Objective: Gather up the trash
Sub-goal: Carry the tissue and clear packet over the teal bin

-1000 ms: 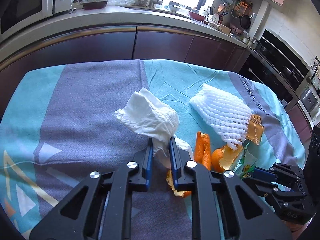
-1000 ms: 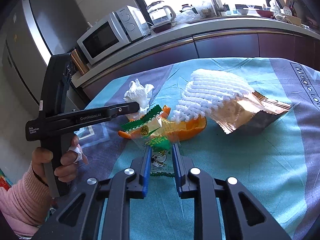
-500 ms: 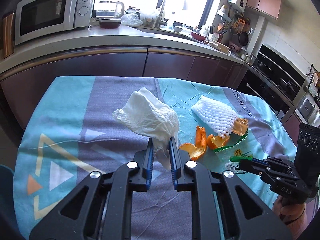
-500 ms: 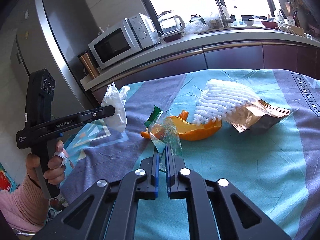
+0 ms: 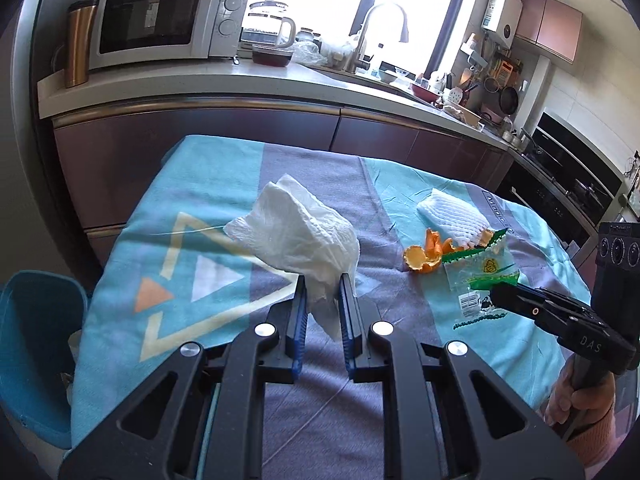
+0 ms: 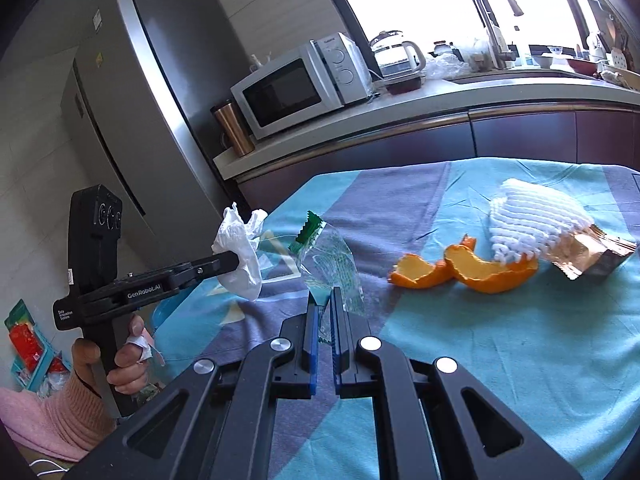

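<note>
My left gripper is shut on a crumpled white paper towel, lifted above the teal and grey tablecloth. From the right wrist view the same towel hangs at the left gripper's tip. My right gripper is shut on a clear plastic wrapper with green edges, also raised off the cloth; the left wrist view shows this wrapper at the right gripper's tip. Orange peels, a white foam fruit net and a brown foil wrapper lie on the cloth.
A blue bin stands off the table's left edge. Behind the table runs a counter with a microwave, a kettle and a tap. A steel fridge stands at the left. A hand in a pink sleeve holds the left gripper.
Both grippers rose and drew back from the trash pile toward the table's left end. The right gripper closed on the plastic wrapper and lifted it. The paper towel stays held.
</note>
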Demonstrator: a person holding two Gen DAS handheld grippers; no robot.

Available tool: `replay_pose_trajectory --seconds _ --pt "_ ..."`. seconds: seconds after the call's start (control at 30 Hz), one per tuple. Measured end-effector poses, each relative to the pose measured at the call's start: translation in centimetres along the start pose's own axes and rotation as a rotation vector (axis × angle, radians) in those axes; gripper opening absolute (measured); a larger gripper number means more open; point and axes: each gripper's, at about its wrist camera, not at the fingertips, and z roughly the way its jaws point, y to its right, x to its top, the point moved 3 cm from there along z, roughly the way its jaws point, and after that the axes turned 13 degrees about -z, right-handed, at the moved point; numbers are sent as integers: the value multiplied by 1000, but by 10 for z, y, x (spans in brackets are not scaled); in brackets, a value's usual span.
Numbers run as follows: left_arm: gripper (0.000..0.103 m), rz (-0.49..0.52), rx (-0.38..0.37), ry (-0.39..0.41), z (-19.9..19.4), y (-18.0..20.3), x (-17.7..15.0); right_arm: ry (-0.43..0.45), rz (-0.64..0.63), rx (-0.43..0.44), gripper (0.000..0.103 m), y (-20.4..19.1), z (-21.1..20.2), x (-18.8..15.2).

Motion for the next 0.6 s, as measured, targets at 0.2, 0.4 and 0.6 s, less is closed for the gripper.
replay_pose_trajectory --seconds 0.2,0.4,0.6 --pt "15 -23 17 22 -28 -25 -10 -3 -27 54 5 -24 12 6" --pt "15 -50 43 57 -55 -48 -17 -14 -52 100 5 -48 24 11" --pt "15 -56 74 88 -74 -62 -21 -22 -82 144 5 -70 36 18"
